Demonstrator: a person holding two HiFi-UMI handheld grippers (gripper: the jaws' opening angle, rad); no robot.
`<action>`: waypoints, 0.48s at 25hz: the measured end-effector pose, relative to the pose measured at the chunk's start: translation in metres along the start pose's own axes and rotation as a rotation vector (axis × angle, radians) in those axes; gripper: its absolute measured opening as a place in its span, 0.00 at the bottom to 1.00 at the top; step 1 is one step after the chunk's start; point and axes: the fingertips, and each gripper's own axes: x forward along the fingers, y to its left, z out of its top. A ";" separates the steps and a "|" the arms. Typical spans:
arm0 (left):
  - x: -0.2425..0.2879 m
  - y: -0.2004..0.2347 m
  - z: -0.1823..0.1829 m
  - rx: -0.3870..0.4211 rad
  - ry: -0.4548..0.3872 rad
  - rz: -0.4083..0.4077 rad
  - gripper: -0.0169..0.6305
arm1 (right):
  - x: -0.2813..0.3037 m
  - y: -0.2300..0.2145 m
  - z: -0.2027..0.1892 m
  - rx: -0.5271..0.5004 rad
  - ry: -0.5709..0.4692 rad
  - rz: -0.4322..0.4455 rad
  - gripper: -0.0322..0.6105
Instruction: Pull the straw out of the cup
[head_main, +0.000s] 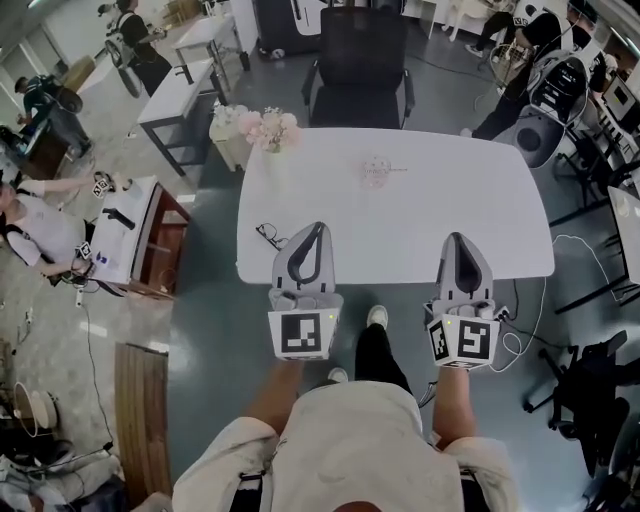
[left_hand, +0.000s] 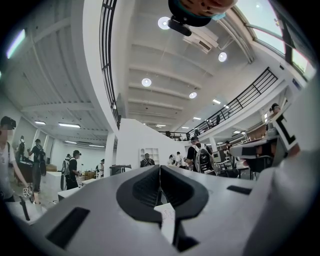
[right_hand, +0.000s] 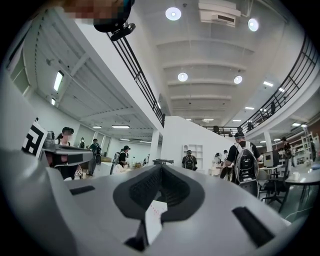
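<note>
A person stands at the near edge of a white, round-cornered table (head_main: 400, 235), holding both tools level over that edge and pointing them across the top. The left gripper (head_main: 318, 228) has its grey jaws pressed together at the tips with nothing between them, as its own view (left_hand: 160, 167) shows plainly. The right gripper (head_main: 455, 238) is just the same, jaws meeting and empty (right_hand: 161, 166). The clear plastic cup (head_main: 375, 172) stands upright on the far half of the table, well apart from both tools, at about one o'clock from the left gripper and eleven o'clock from the right one. The cup has a pinkish tint, but its straw is too small to make out. A bunch of pale pink flowers (head_main: 270, 128) sits at the table's far-left corner, roughly ten o'clock from the cup. A black office chair (head_main: 358, 60) stands beyond the far edge at twelve o'clock. A small dark looped item (head_main: 268, 236) lies just beside the left gripper at its nine o'clock.
</note>
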 end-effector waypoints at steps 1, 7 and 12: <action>0.007 0.001 -0.002 -0.001 0.002 0.003 0.04 | 0.008 -0.003 -0.003 0.004 0.003 0.004 0.05; 0.062 -0.002 -0.016 -0.003 0.026 0.013 0.04 | 0.063 -0.027 -0.020 0.028 0.019 0.035 0.05; 0.115 -0.012 -0.038 0.011 0.060 0.014 0.04 | 0.114 -0.058 -0.046 0.054 0.062 0.052 0.05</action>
